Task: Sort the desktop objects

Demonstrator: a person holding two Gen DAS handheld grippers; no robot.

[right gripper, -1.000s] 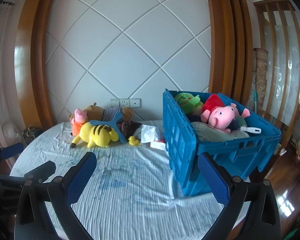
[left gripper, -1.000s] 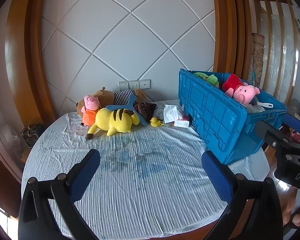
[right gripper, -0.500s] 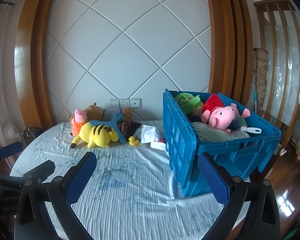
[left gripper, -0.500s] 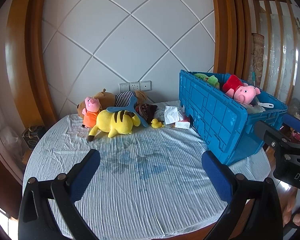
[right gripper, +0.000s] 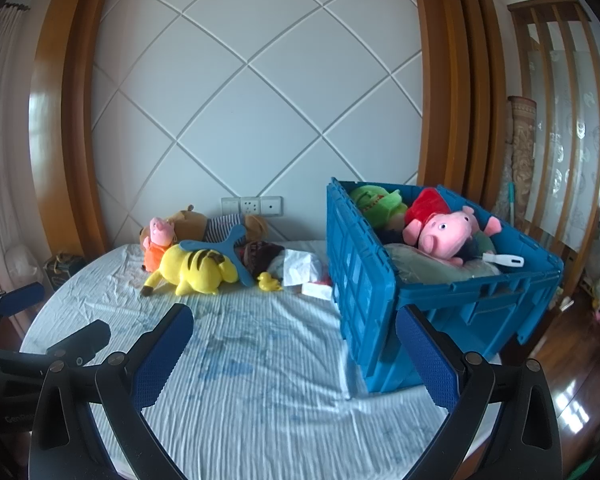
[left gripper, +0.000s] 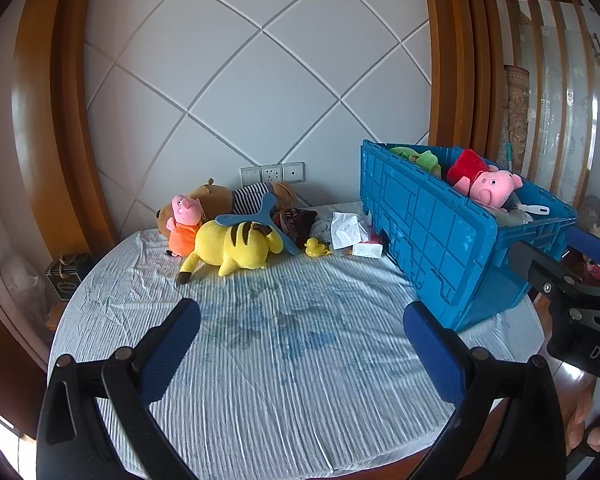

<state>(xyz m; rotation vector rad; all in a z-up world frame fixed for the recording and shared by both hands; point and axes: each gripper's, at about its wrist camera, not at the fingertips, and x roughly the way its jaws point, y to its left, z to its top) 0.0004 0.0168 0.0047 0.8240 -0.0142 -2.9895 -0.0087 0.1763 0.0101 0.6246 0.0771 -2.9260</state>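
A: Blue plastic crate (right gripper: 452, 304) at table's right, already loaded: pink pig plush (right gripper: 446, 234), green plush (right gripper: 376, 202). Left behind at the far wall side: yellow striped plush (left gripper: 234, 246), blue three-armed boomerang (left gripper: 260, 220) across it, small yellow rubber duck (left gripper: 314, 247), white tissue pack (left gripper: 348, 230).

B: Grippers?

A: Left gripper (left gripper: 300, 344) and right gripper (right gripper: 292, 346) both spread wide, empty, hovering over the wrinkled pale-blue striped tablecloth (right gripper: 260, 380), well short of the pile.

B: Step?

A: Between picks, probably. Next: reach far, close on yellow plush or duck, carry to crate.
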